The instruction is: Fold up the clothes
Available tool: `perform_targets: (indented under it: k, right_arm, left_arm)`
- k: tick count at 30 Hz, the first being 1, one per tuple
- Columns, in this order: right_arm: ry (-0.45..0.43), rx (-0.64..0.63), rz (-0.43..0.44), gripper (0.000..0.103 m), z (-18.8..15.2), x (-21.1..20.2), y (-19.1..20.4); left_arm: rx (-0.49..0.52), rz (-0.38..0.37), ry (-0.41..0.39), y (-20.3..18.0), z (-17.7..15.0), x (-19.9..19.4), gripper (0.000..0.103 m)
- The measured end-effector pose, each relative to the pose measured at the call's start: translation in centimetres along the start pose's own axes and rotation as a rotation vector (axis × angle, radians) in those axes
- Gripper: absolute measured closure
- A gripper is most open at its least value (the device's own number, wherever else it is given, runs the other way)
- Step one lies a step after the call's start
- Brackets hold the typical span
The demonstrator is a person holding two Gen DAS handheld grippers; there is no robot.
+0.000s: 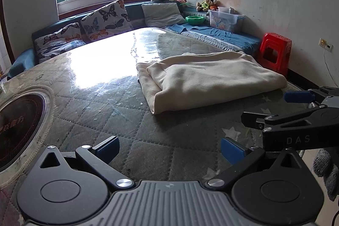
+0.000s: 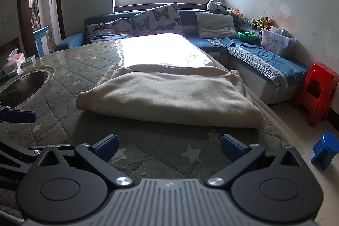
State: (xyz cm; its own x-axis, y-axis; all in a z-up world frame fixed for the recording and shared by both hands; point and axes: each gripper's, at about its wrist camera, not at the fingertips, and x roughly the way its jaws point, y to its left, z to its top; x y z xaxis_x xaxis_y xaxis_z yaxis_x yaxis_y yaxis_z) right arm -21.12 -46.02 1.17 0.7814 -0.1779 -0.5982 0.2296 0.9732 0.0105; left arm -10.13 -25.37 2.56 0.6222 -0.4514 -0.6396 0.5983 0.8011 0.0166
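A cream garment [image 1: 207, 79] lies folded in a thick rectangle on the quilted grey table cover [image 1: 127, 124]. In the right wrist view the garment [image 2: 169, 94] lies straight ahead on the cover [image 2: 63, 120]. My left gripper [image 1: 169, 148] is open and empty, hovering over the cover short of the garment and to its left. My right gripper [image 2: 169, 147] is open and empty, just short of the garment's near edge. The right gripper also shows in the left wrist view [image 1: 275, 108], and a finger of the left gripper [image 2: 20, 115] shows at the left edge of the right wrist view.
A round inset hotplate [image 1: 19, 128] sits in the table at the left. A blue corner sofa [image 2: 254, 52] with butterfly cushions [image 2: 156, 20] runs behind and to the right. Red stools [image 2: 317, 92] and a blue stool [image 2: 326, 147] stand on the floor at right.
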Motion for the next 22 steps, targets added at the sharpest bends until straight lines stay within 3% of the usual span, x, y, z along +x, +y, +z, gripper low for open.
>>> perform_targets:
  k: [22]
  right_arm:
    - [0.026,0.021,0.0,0.0,0.8,1.5,-0.7]
  left_arm:
    - [0.017,-0.012,0.021,0.4,0.9,1.3,0.0]
